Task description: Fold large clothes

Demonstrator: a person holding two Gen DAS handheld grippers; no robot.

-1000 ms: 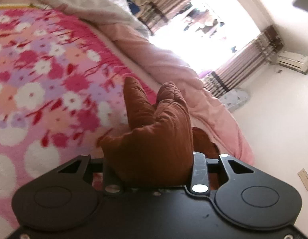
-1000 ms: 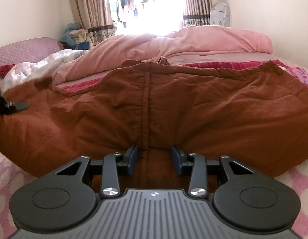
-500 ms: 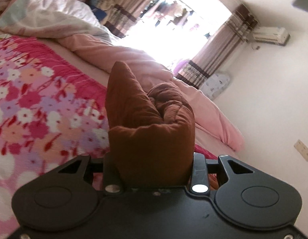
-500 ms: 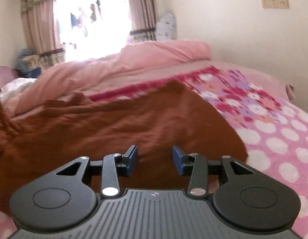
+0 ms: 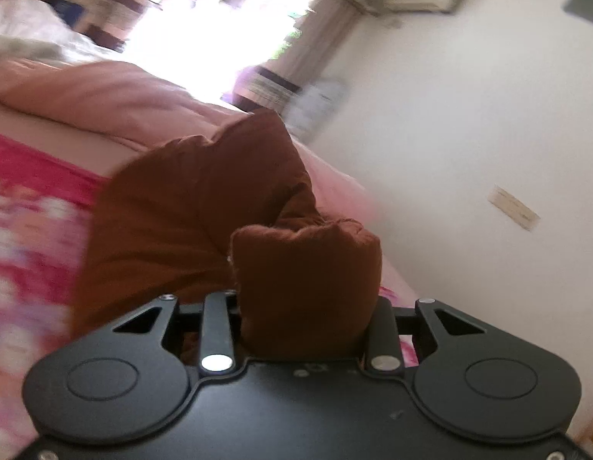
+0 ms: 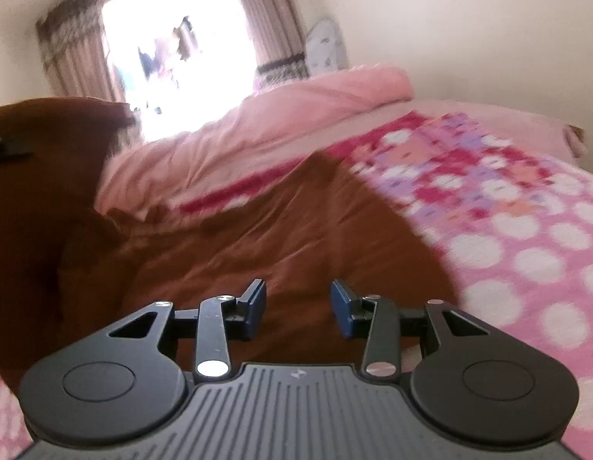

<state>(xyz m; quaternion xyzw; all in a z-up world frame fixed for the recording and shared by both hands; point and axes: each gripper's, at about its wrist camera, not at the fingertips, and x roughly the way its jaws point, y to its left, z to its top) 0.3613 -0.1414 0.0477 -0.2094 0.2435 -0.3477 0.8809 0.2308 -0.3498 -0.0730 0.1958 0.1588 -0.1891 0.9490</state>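
One fold is under way, not finished: the left gripper (image 5: 308, 318), fingers just tightened, pinches a bunched edge of the brown garment (image 6: 281, 237), now lifted higher than before toward ten o'clock over the bed (image 6: 526, 230). The right gripper (image 6: 298, 308) hovers spread, empty.

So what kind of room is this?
A bedroom, most likely: a bed with a flowery pink blanket, a rumpled pink duvet, and a curtained window. A brown garment lies on it.
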